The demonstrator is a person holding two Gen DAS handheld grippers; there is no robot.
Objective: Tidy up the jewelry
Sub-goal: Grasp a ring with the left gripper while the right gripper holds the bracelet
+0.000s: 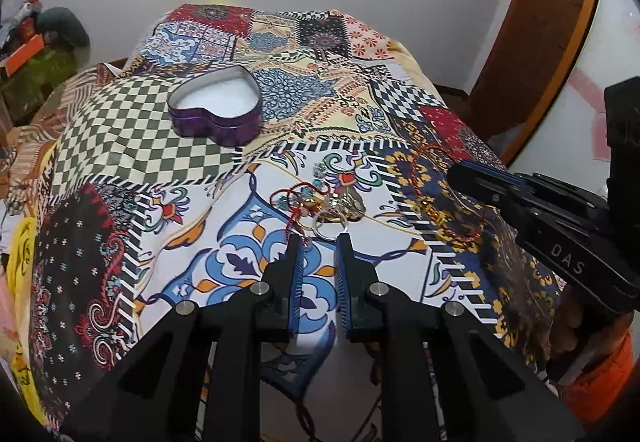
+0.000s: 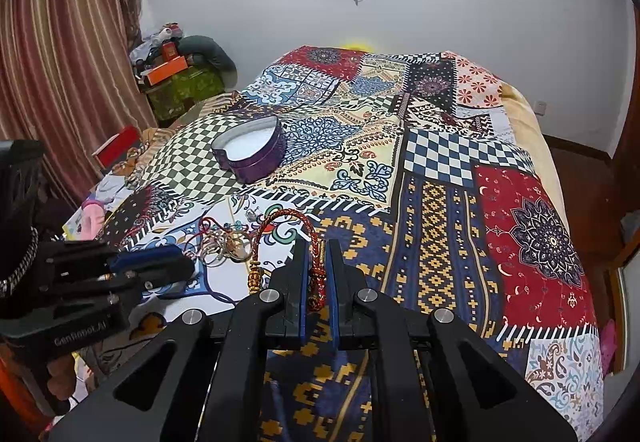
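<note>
right gripper [image 2: 318,254]: jaws closed on a red braided bracelet [image 2: 286,220]
bracelet: loops up over the bed's patchwork cover [image 2: 440,202]
left gripper [image 2: 176,262]: at the left, beside a jewelry heap [image 2: 224,246]
heart-shaped tin [image 2: 252,152]: purple, lidless, well beyond the heap

Dim, even indoor light; soft shadows, strong fisheye bending, dark vignetted corners.

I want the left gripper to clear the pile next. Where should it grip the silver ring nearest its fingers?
Probably the near arc of the silver ring, from above with one finger inside the loop: it lies flat on the quilt, its far side tangled with other jewelry.
</note>
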